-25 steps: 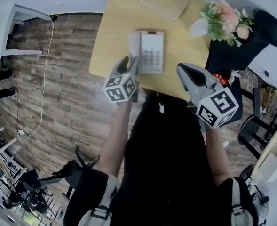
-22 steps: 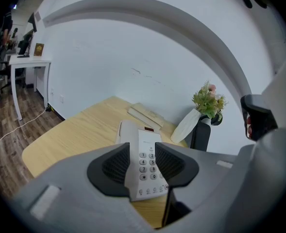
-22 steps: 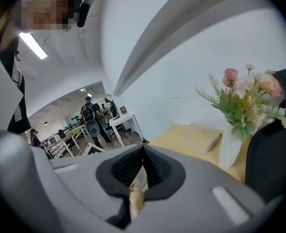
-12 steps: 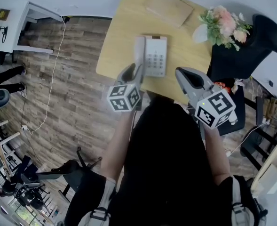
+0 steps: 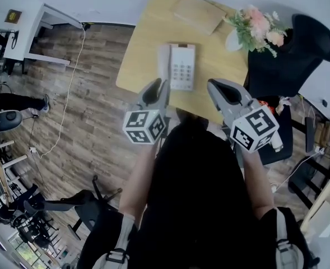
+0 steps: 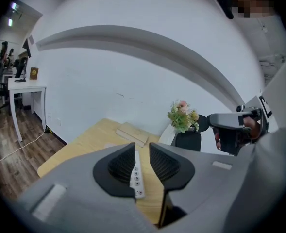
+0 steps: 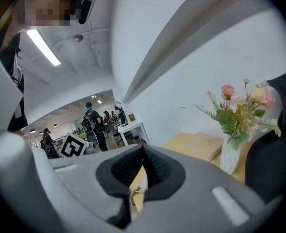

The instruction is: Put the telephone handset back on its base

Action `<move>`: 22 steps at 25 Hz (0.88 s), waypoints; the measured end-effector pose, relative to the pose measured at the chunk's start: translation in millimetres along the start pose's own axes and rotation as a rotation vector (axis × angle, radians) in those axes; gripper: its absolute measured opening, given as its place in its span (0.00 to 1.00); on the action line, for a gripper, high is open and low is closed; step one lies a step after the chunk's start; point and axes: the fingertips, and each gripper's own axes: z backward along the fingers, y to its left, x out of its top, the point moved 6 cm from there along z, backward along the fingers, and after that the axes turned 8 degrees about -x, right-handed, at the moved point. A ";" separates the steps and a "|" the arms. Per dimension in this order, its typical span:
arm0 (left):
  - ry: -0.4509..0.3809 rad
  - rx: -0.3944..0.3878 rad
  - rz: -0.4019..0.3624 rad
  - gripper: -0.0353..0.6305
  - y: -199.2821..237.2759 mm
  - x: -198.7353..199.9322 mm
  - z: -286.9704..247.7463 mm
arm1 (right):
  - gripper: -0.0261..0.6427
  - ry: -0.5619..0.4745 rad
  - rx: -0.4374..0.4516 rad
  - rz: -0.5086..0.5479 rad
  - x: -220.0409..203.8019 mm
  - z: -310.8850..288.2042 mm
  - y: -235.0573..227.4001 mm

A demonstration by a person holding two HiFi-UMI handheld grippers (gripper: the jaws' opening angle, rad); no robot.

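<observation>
The white telephone base (image 5: pixel 182 67) with its keypad lies on the wooden table (image 5: pixel 145 49). The handset (image 5: pixel 165 62) rests along the base's left side. My left gripper (image 5: pixel 159 88) hovers just short of the table's near edge, apart from the phone. Its jaws are closing with nothing between them, and a narrow gap still shows. Through that gap in the left gripper view (image 6: pixel 142 148) I see the telephone (image 6: pixel 137 178). My right gripper (image 5: pixel 219 89) is held to the right of the phone, shut and empty; in the right gripper view (image 7: pixel 143 153) its pads meet.
A white vase of pink flowers (image 5: pixel 253 26) stands at the table's far right, and a flat wooden board (image 5: pixel 200 13) lies at the back. A black chair (image 5: pixel 296 52) sits right of the table. A white side table (image 5: pixel 44 29) and a cable are on the wooden floor to the left.
My left gripper has drawn back from the handset toward the person's body and its jaws have narrowed. The right gripper has barely moved.
</observation>
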 end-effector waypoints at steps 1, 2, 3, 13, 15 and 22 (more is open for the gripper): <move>-0.007 -0.001 -0.006 0.20 -4.5 1.8 2.6 | 0.04 -0.007 0.003 0.006 0.8 3.3 0.3; -0.014 -0.002 -0.012 0.19 -9.1 3.5 5.2 | 0.04 -0.013 0.005 0.011 1.5 6.6 0.6; -0.022 -0.003 -0.018 0.19 -13.7 5.3 7.4 | 0.04 -0.019 0.008 0.015 1.9 9.9 0.5; -0.087 0.003 -0.067 0.14 -49.4 13.3 31.4 | 0.04 -0.056 0.042 0.041 -4.5 35.7 7.9; -0.096 0.002 -0.072 0.13 -55.5 12.9 35.4 | 0.04 -0.064 0.047 0.048 -5.0 40.4 9.1; -0.120 0.014 -0.078 0.09 -69.4 11.8 53.6 | 0.04 -0.063 0.048 0.080 -10.6 52.8 16.5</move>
